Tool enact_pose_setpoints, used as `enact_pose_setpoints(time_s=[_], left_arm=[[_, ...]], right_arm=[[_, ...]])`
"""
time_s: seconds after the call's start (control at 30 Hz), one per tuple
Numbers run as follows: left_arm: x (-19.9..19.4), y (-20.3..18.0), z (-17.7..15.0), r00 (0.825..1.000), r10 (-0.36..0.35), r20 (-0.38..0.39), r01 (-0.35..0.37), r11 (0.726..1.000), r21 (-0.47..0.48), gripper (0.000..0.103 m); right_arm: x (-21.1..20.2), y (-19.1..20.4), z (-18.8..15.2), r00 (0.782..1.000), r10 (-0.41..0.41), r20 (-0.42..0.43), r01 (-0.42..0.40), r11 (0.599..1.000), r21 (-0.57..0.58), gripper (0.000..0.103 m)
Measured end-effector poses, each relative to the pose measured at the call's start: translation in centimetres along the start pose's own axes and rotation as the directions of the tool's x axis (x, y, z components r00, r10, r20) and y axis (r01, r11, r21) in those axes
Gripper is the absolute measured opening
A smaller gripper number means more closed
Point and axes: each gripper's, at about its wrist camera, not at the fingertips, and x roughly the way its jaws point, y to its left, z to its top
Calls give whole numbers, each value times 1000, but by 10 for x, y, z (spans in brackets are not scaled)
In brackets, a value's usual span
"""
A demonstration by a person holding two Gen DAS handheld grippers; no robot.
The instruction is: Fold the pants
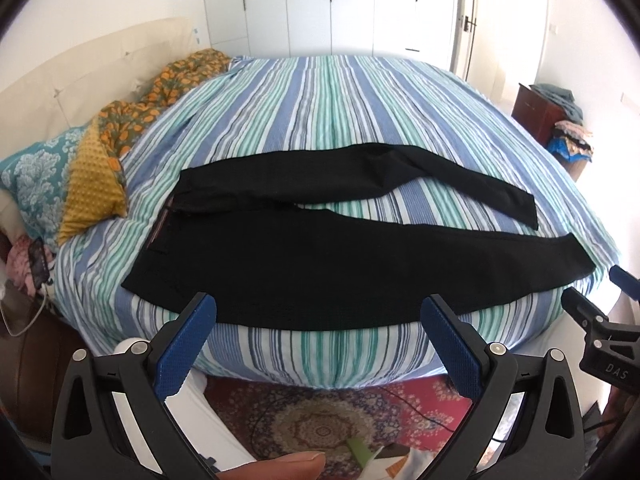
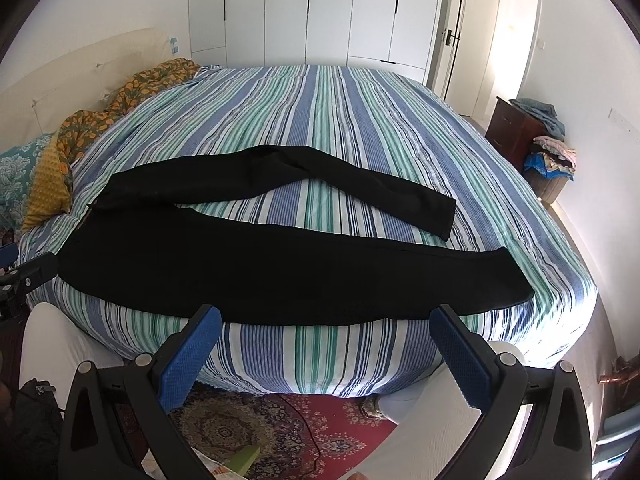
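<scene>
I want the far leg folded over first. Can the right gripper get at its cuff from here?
Probably yes. The right gripper is open and holds nothing, and the far leg's cuff lies flat and uncovered on the bed. It must pass above the near leg, which lies low.

The black pants (image 1: 256, 264) (image 2: 240, 264) lie flat and unfolded across the striped bedspread (image 1: 320, 100) (image 2: 340, 120), waistband to the left, legs running right. The near leg follows the bed's front edge; the far leg splays away, bending partway along.
</scene>
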Motion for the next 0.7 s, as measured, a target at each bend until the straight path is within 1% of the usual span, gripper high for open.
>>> enact_pose_setpoints(time_s=[0.07, 0.13, 0.23, 0.3, 0.33, 0.4, 0.43, 0.47, 0.5, 0.53, 0.57, 0.6, 0.63, 0.7], left_arm=[[-3, 2, 3, 1000, 1, 27, -1, 1000, -1, 102], [-7, 3, 6, 998, 19, 59, -18, 1000, -11, 102], [-12, 8, 9, 991, 61, 123, -55, 997, -49, 103], [-14, 13, 12, 987, 69, 148, -58, 995, -75, 103], [-15, 15, 14, 985, 73, 158, -61, 995, -79, 103], [-13, 18, 16, 978, 108, 176, -97, 993, -70, 103], [-12, 17, 16, 976, 119, 181, -112, 993, -46, 103], [-9, 15, 17, 975, 128, 180, -127, 992, -15, 103], [-6, 15, 17, 975, 134, 175, -136, 991, 1, 103], [-3, 15, 16, 978, 134, 161, -137, 991, 7, 103], [0, 16, 16, 981, 131, 142, -133, 991, 1, 103], [3, 18, 15, 983, 132, 126, -131, 991, -16, 103], [3, 18, 12, 985, 131, 114, -128, 991, -33, 103], [7, 18, 9, 992, 98, 76, -95, 995, -44, 103]], right_arm=[[-4, 2, 1, 1000, 18, 25, -18, 1000, -8, 103], [-10, 2, 3, 998, 32, 56, -32, 999, -6, 103], [-16, -2, 7, 993, 48, 105, -49, 999, 10, 103], [-23, -8, 11, 987, 56, 152, -61, 998, 27, 103], [-28, -12, 13, 980, 60, 188, -69, 997, 39, 103], [-41, -19, 14, 959, 69, 276, -88, 994, 60, 103], [-47, -22, 15, 946, 64, 319, -88, 994, 61, 103], [-49, -23, 17, 938, 58, 343, -79, 996, 48, 103], [-47, -21, 19, 936, 54, 349, -63, 998, 14, 103], [-41, -18, 20, 943, 51, 329, -44, 999, -27, 103], [-32, -15, 20, 957, 54, 286, -37, 997, -62, 103], [-25, -14, 19, 966, 78, 246, -60, 995, -82, 103], [-21, -15, 17, 966, 115, 231, -100, 992, -78, 103], [-20, -17, 11, 956, 176, 236, -171, 984, -42, 103]])
